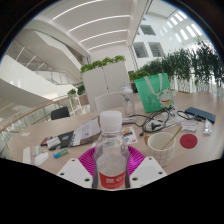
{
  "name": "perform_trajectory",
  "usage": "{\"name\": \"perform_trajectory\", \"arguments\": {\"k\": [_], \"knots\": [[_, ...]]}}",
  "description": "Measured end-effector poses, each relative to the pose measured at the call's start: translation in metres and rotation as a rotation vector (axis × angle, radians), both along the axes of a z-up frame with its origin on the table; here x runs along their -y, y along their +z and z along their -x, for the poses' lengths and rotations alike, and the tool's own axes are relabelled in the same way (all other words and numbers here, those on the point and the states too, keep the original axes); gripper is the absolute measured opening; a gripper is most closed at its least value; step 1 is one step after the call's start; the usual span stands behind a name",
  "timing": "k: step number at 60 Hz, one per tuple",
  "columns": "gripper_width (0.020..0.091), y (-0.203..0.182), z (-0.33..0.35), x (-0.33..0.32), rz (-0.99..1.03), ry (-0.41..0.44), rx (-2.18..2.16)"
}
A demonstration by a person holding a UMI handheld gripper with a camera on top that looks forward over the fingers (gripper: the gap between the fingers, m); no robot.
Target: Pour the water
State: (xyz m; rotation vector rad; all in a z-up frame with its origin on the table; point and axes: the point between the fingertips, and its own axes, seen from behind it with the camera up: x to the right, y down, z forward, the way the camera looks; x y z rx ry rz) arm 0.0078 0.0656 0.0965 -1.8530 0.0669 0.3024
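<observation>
A clear plastic water bottle (111,152) with a white cap and a red label stands upright between my fingers, close to the camera. My gripper (111,170) is shut on the bottle: both magenta pads (86,160) press against its sides at label height. Beyond it on the wooden table (60,125) sits a white bowl (160,140) and, to its right, a red round dish (187,141). The bottle's base is hidden below the fingers.
A green bag (152,92) stands at the back right beside potted plants (185,68). A white planter box (104,85) stands behind the bottle. Cables, glasses and small items (158,120) lie about the table, with a book (84,132) at the left.
</observation>
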Motion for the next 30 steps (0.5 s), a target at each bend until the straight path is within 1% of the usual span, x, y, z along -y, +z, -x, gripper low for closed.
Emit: {"name": "perform_trajectory", "arguments": {"k": [4, 5, 6, 7, 8, 9, 10, 11, 12, 13, 17, 18, 23, 24, 25, 30], "knots": [[0.0364, 0.025, 0.013, -0.016, 0.031, -0.015, -0.231], [0.0364, 0.026, 0.011, -0.018, 0.038, -0.01, -0.32], [0.0336, 0.031, 0.01, -0.022, 0.051, -0.018, -0.401], [0.0364, 0.035, 0.009, -0.026, 0.067, -0.027, -0.482], [0.0363, 0.037, 0.007, -0.029, 0.089, -0.035, -0.565], [0.0337, 0.041, 0.007, -0.034, 0.117, -0.047, -0.649], [0.0362, 0.041, 0.006, -0.036, 0.146, -0.054, -0.73], [0.0361, 0.039, 0.011, -0.04, 0.169, -0.074, -0.802], [0.0362, 0.037, 0.009, -0.044, 0.205, -0.07, -0.891], [0.0361, 0.035, 0.016, -0.046, 0.224, -0.091, -0.948], [0.0362, 0.045, 0.012, -0.055, 0.285, -0.093, -1.307], [0.0362, 0.045, 0.012, -0.058, 0.307, -0.108, -1.389], [0.0364, 0.068, 0.002, -0.06, 0.326, -0.093, -1.708], [0.0363, 0.078, -0.009, -0.063, 0.338, -0.076, -1.785], [0.0363, 0.076, 0.0, -0.066, 0.33, -0.105, -1.802], [0.0364, 0.088, -0.019, -0.067, 0.314, -0.124, -1.991]]}}
